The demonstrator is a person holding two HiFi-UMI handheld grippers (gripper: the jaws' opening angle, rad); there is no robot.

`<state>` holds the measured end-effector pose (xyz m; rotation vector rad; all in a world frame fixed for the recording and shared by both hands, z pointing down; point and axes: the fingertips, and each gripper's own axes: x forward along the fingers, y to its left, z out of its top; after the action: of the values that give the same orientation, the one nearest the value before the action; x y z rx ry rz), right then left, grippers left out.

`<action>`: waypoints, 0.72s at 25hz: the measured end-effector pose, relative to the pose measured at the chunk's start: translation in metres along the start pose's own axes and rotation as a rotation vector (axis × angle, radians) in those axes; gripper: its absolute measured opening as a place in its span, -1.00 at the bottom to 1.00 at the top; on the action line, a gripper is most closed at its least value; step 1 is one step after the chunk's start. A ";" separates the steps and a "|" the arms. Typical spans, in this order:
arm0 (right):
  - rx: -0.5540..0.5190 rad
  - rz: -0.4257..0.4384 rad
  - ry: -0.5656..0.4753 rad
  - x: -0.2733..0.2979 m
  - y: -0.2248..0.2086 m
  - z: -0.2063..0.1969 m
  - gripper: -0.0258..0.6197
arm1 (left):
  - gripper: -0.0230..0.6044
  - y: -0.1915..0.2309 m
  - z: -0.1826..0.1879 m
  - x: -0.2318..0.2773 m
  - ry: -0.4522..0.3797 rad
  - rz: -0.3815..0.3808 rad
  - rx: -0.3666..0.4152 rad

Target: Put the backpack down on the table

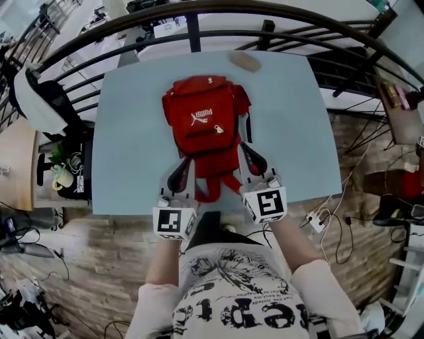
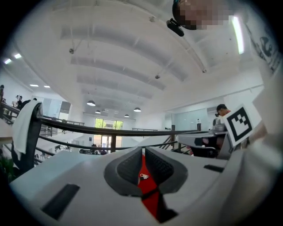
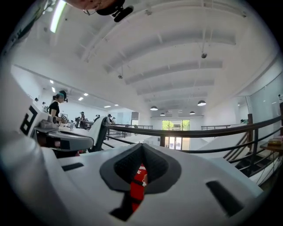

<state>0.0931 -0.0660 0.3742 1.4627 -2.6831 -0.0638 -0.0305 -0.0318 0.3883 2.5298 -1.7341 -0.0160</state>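
A red backpack (image 1: 202, 119) lies flat on the light blue table (image 1: 132, 152), front side up, with its straps trailing toward the near edge. My left gripper (image 1: 187, 163) hovers over the backpack's lower left corner and my right gripper (image 1: 245, 149) over its lower right. Both stand shut with nothing caught between the pads. In the left gripper view the left gripper (image 2: 143, 152) points level, and a strip of red backpack (image 2: 148, 194) with a zipper pull shows through the slit below the pads. The right gripper (image 3: 141, 150) shows the same strip of red backpack (image 3: 137, 192).
A dark curved railing (image 1: 199, 16) runs behind the table. A small brown object (image 1: 246, 61) lies at the table's far edge. A chair with a white garment (image 1: 36, 99) stands at the left. A power strip (image 1: 315, 220) and cables lie on the floor at the right.
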 end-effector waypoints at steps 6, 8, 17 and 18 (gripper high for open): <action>0.004 0.066 -0.051 -0.010 0.016 0.036 -0.94 | -0.86 -0.014 0.042 -0.018 -0.032 -0.018 0.034; 0.002 0.082 -0.068 -0.013 0.018 0.048 -0.94 | -0.86 -0.019 0.056 -0.022 -0.026 -0.021 0.046; -0.037 0.141 -0.110 -0.022 0.018 0.089 -0.94 | -0.86 -0.020 0.111 -0.020 -0.058 -0.010 0.086; -0.048 0.150 -0.111 -0.023 0.019 0.091 -0.94 | -0.86 -0.021 0.113 -0.020 -0.060 -0.013 0.094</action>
<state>0.0807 -0.0371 0.2838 1.2767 -2.8486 -0.2037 -0.0237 -0.0123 0.2735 2.6327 -1.7806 -0.0122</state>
